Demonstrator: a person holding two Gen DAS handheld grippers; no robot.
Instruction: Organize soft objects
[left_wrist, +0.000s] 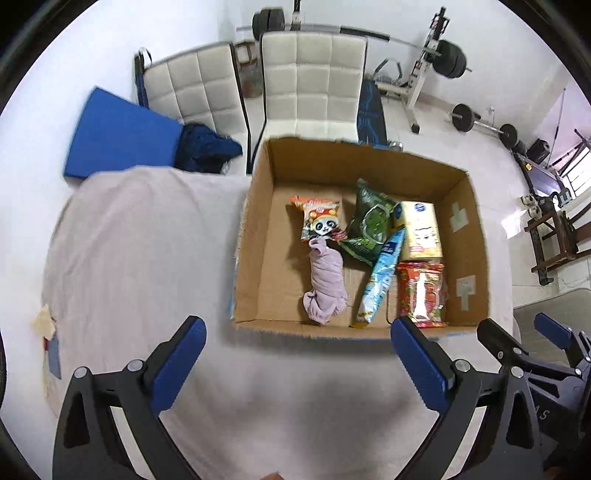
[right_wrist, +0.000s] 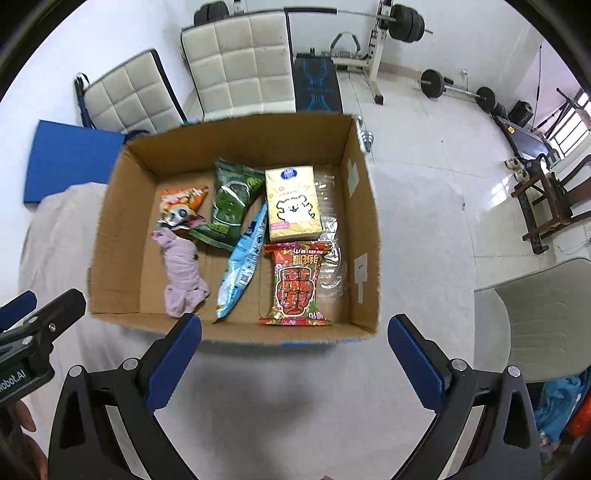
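Left wrist view: the left tool (left_wrist: 297, 334) hangs over the cloth-covered counter (left_wrist: 140, 251) with its jaws spread wide and nothing in them. Just ahead sits the cardboard box (left_wrist: 258, 236), and inside are a rolled lilac cloth (left_wrist: 327, 280), a panda snack bag (left_wrist: 319, 218), a green packet (left_wrist: 369, 221), a blue packet (left_wrist: 382, 277), a yellow tissue pack (left_wrist: 419, 229) and a red packet (left_wrist: 421, 291). The right tool pokes in at the lower right.

Right wrist view: the right tool (right_wrist: 294, 330) is also wide open and empty, hovering at the box's near wall. Looks like crinkly clear plastic (right_wrist: 332, 258) beside the tissue pack, hard to say for sure
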